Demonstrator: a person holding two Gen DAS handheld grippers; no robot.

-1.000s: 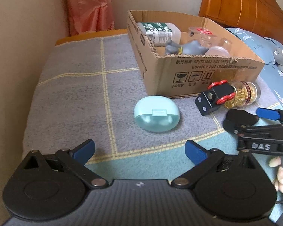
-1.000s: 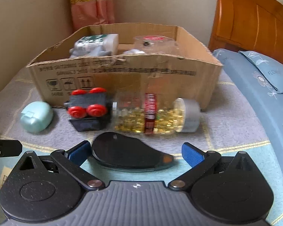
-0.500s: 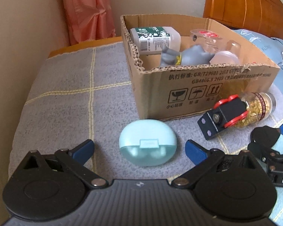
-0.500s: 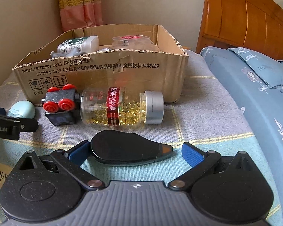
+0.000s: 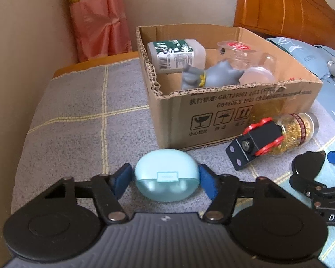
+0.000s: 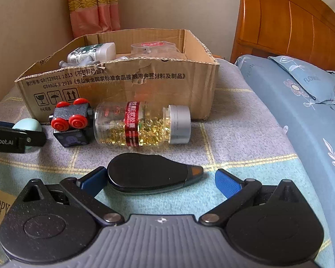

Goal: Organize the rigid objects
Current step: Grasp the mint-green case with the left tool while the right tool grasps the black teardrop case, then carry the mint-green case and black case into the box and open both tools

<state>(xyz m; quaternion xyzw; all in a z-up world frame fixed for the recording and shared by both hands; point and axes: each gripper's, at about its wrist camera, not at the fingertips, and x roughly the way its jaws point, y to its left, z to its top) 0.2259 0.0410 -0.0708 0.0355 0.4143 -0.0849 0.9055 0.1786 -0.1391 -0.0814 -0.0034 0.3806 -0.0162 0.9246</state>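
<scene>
My left gripper is shut on a pale blue oval case that rests on the blanket. A cardboard box stands behind it, holding a white bottle, a grey figurine and clear jars. My right gripper is open, its fingers on either side of a flat black teardrop-shaped object. A black toy with red wheels and a clear bottle of yellow capsules lie in front of the box.
The grey checked blanket covers a bed corner by a beige wall and pink curtain. A wooden headboard and blue bedding lie to the right. The left gripper's body shows at the right view's left edge.
My left gripper moved forward to the blue case and closed its fingers on it. My right gripper stayed open around the black object, shifting only slightly.
</scene>
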